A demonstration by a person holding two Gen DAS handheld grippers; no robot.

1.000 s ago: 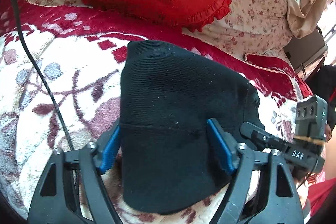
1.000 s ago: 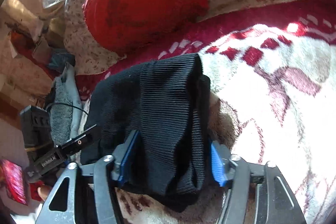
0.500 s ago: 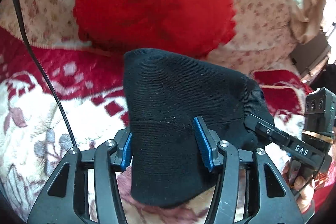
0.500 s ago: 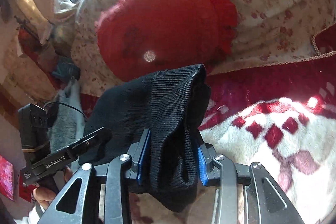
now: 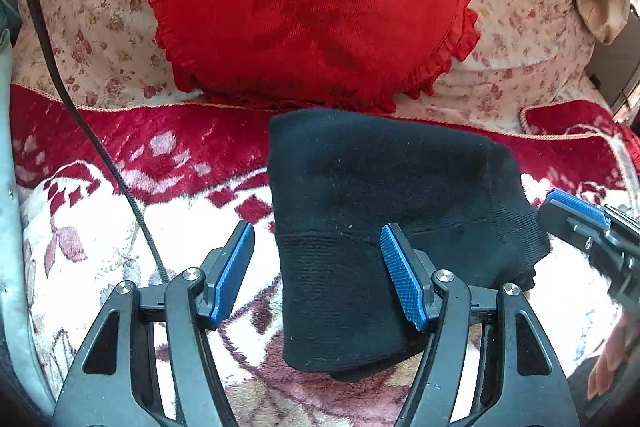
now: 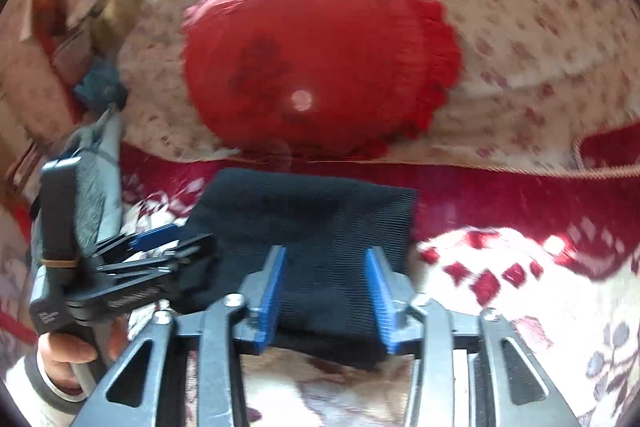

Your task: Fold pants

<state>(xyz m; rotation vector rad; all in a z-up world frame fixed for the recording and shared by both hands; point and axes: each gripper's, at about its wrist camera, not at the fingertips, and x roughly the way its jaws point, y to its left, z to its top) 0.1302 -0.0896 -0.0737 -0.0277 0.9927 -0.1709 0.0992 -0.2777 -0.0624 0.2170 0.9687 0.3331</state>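
Floral blanket (image 5: 80, 227) on bed, red cushion (image 5: 312, 7) behind. Black pants (image 5: 380, 207), folded compact, now lie flat on blanket. Left gripper (image 5: 316, 267), clamped 0.5 s ago, now wide; right gripper (image 6: 326, 291) also spread, released. Fold likely finished.

We see the cushion (image 6: 320, 59) blurred in the right wrist view. The pants (image 6: 304, 227) hide their folds beneath, and the frame's right edge cuts the right gripper (image 5: 592, 227).

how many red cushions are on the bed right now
1. The red frilled cushion leans against the floral bedding at the far side, just beyond the folded black pants. Others may lie outside the two views.
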